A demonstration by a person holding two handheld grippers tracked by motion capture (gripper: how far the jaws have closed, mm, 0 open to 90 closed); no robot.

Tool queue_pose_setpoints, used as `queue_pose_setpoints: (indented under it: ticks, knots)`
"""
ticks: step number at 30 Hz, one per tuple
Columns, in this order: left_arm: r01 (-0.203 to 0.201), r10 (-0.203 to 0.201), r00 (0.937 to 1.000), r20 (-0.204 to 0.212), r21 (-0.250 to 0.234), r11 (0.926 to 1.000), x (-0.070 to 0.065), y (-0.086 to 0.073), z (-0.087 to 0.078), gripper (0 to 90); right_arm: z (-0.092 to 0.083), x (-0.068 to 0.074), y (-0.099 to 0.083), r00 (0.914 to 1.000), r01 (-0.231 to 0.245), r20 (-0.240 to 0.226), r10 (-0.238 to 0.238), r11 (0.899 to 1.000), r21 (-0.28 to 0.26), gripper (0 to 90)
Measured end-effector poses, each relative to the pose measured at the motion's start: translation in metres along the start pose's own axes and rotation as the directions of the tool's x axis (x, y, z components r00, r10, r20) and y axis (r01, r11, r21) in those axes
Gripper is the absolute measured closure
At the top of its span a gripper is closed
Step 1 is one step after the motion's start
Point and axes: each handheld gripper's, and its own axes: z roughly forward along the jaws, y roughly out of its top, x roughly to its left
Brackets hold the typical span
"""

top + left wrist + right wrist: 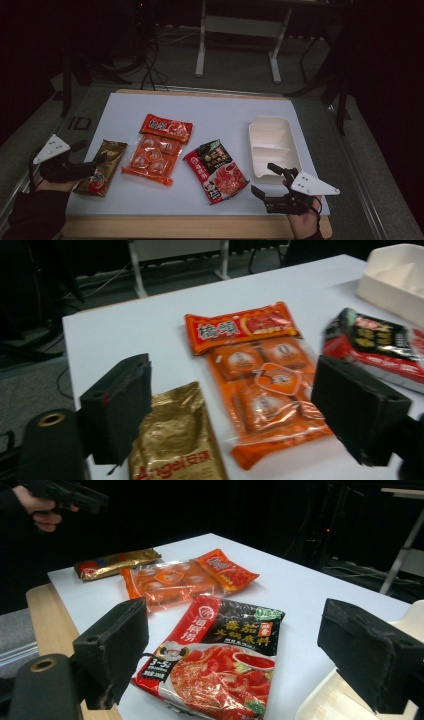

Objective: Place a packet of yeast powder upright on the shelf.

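Gold foil, crinkly and slick, wraps the yeast packet lying at the table's left edge beside the orange snack pack; I judge it light and soft, best pinched across its near end. My left gripper stands with jaws apart just over it, nothing pressed. My right gripper hangs wide open near the red soup-base pouch.
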Motion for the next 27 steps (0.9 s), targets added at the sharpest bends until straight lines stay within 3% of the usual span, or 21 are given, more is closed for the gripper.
queue_pose_setpoints:
  ticks: [2, 10, 13, 15, 17, 21, 23, 27]
  knots:
    - [-0.01, 0.011, 0.9997, -0.024, 0.009, 0.9999, 0.005, -0.001, 0.004, 21.3, 0.0, 0.0, 0.0, 1.0, 0.002, 0.003, -0.002, 1.0, 0.002, 12.8]
    - [0.015, -0.013, 0.9997, -0.02, 0.112, 0.9936, 0.028, -0.013, 0.029, 33.8, 0.0, 0.001, 0.0, 1.0, 0.001, -0.001, -0.001, 1.0, -0.001, 12.8]
    - [0.042, -0.038, 0.9988, -0.033, 0.136, 0.9898, 0.037, -0.016, 0.037, 34.0, 0.001, 0.001, -0.001, 1.0, 0.002, -0.002, -0.002, 1.0, 0.002, 12.8]
    - [0.034, -0.027, 0.9984, -0.051, 0.146, 0.9888, 0.038, -0.016, 0.039, 34.0, 0.001, 0.002, -0.001, 1.0, 0.0, -0.004, 0.0, 1.0, 0.004, 12.8]
    - [0.075, -0.066, 0.9961, -0.059, 0.171, 0.9823, 0.046, -0.02, 0.047, 34.0, 0.002, 0.002, -0.001, 1.0, 0.0, -0.008, 0.0, 1.0, 0.007, 12.8]
    - [0.1, -0.082, 0.9924, -0.092, 0.215, 0.9714, 0.056, -0.028, 0.06, 34.0, 0.002, 0.003, -0.001, 0.9999, 0.0, -0.011, 0.0, 1.0, 0.01, 12.8]
    - [0.101, -0.079, 0.9909, -0.109, 0.216, 0.9711, 0.059, -0.03, 0.064, 34.0, 0.003, 0.002, -0.001, 0.9999, 0.002, -0.012, -0.002, 1.0, 0.013, 12.8]
    - [0.125, -0.101, 0.9888, -0.11, 0.242, 0.9621, 0.064, -0.035, 0.073, 34.0, 0.003, 0.002, -0.002, 0.9999, -0.006, -0.01, 0.006, 1.0, 0.016, 12.9]
